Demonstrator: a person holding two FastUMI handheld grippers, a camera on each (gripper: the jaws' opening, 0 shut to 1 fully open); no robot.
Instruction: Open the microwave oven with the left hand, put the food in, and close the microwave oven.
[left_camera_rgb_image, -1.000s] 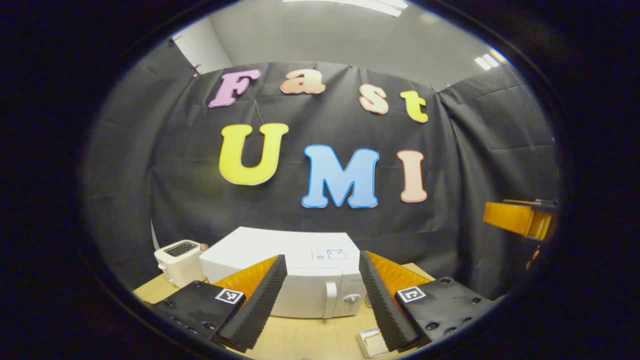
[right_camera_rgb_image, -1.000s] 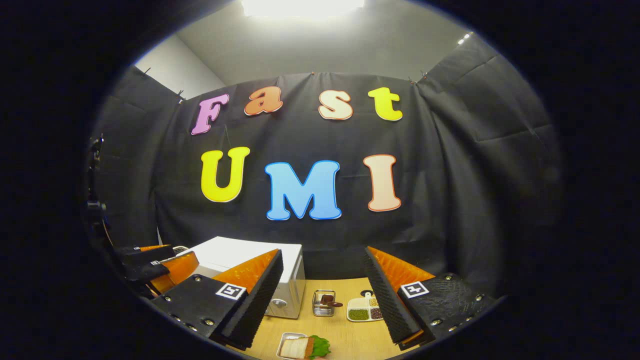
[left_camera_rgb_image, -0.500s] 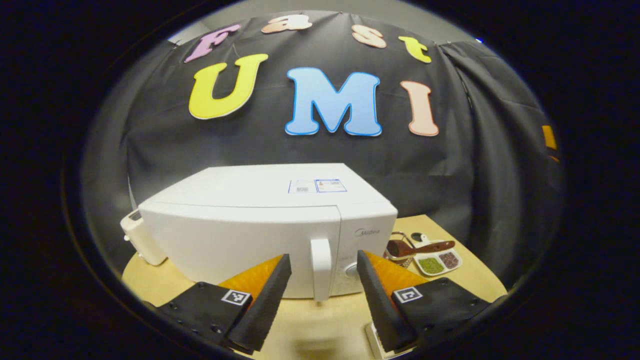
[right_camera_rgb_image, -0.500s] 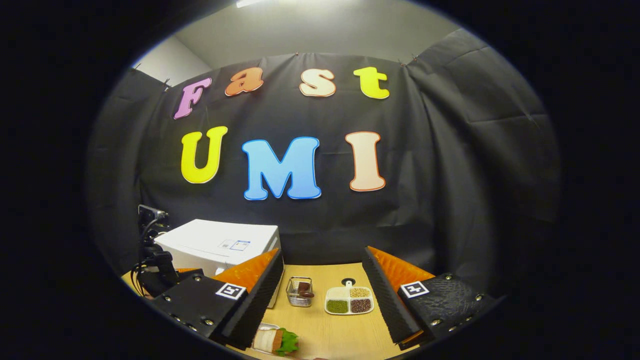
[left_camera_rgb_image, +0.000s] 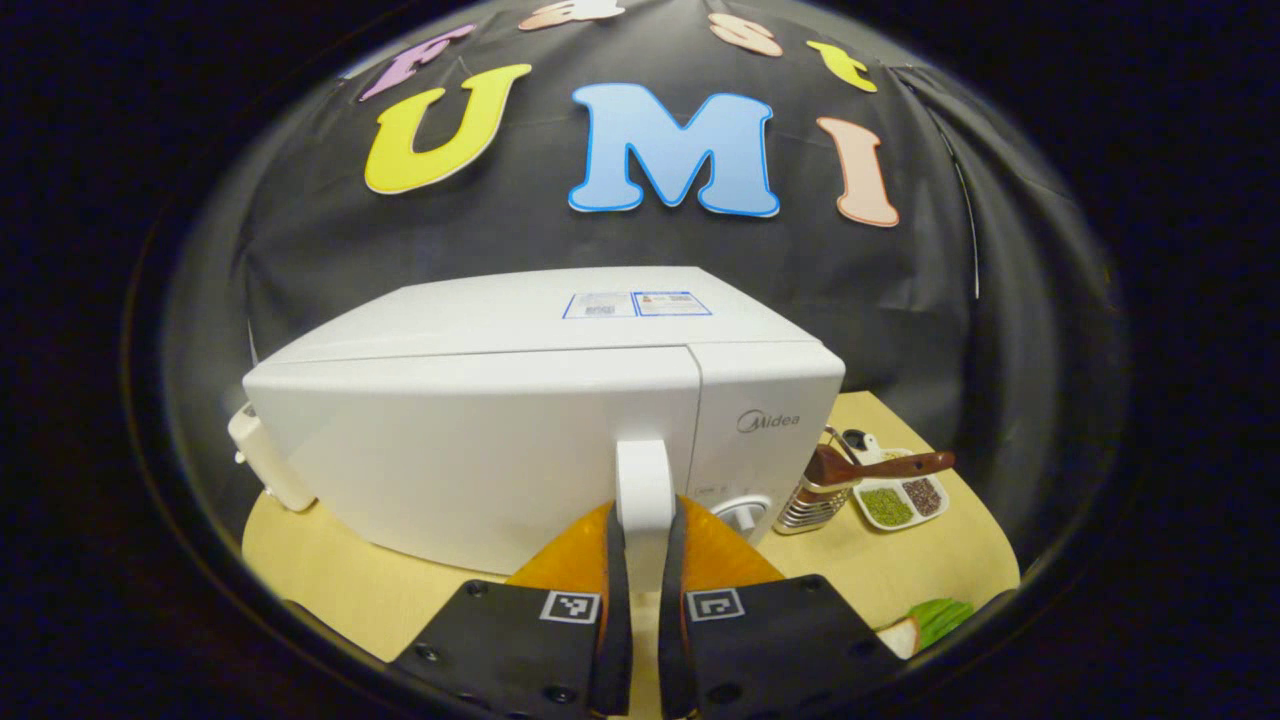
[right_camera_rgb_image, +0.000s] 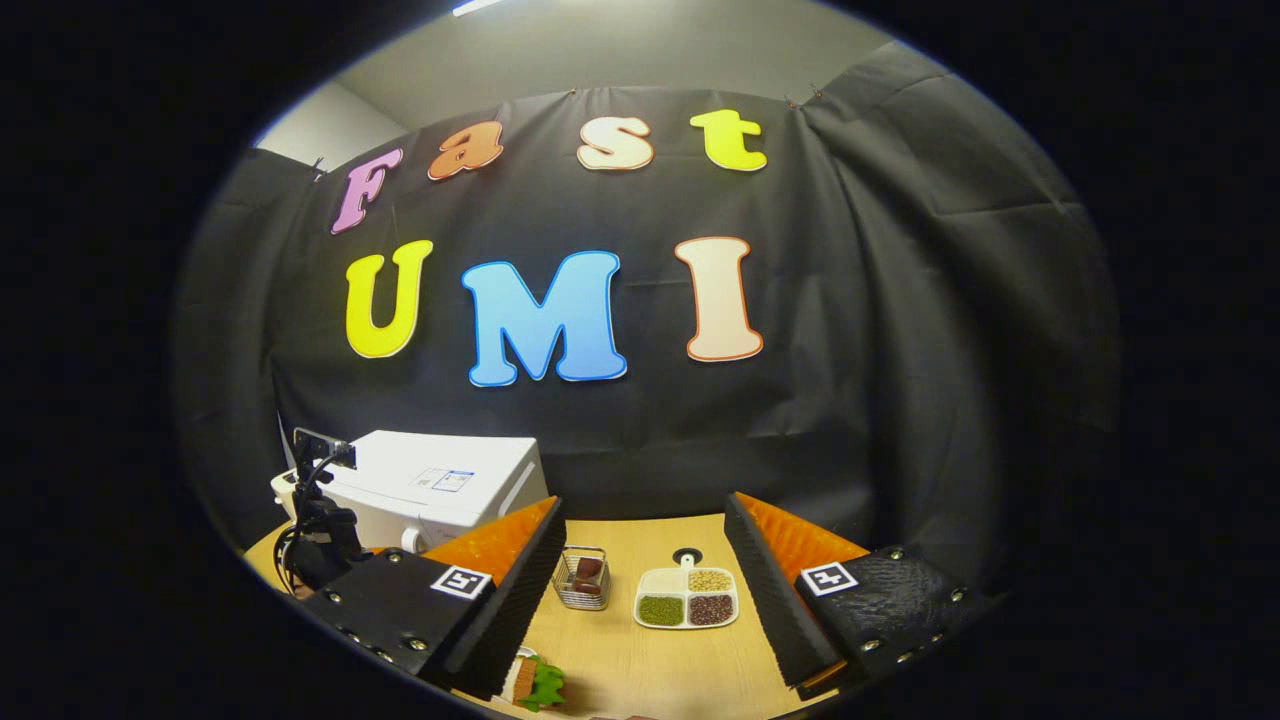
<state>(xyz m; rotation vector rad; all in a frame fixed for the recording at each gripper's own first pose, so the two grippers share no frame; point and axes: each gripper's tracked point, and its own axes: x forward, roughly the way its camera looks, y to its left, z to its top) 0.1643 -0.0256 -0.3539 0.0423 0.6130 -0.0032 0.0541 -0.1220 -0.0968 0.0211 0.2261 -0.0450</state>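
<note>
A white microwave (left_camera_rgb_image: 480, 440) stands on the wooden table, its door flush with the front. My left gripper (left_camera_rgb_image: 644, 520) is shut on the door's upright white handle (left_camera_rgb_image: 645, 475), one finger on each side. In the right gripper view the microwave (right_camera_rgb_image: 440, 490) sits at the far left, with the left gripper (right_camera_rgb_image: 320, 540) in front of it. The food, a sandwich with green lettuce (right_camera_rgb_image: 535, 683), lies on a small plate just under my right gripper (right_camera_rgb_image: 642, 520). That gripper hangs open above the table, holding nothing. The sandwich (left_camera_rgb_image: 925, 625) also peeks in at the lower right of the left gripper view.
A white toaster (left_camera_rgb_image: 262, 465) stands left of the microwave. To its right are a wire basket (left_camera_rgb_image: 812, 495) with a wooden spoon and a divided dish of beans (left_camera_rgb_image: 895, 495). The basket (right_camera_rgb_image: 582, 578) and dish (right_camera_rgb_image: 688, 597) lie ahead of my right gripper.
My left gripper came down and forward to the microwave and shut on the door handle. The right gripper lowered slightly and stayed open.
</note>
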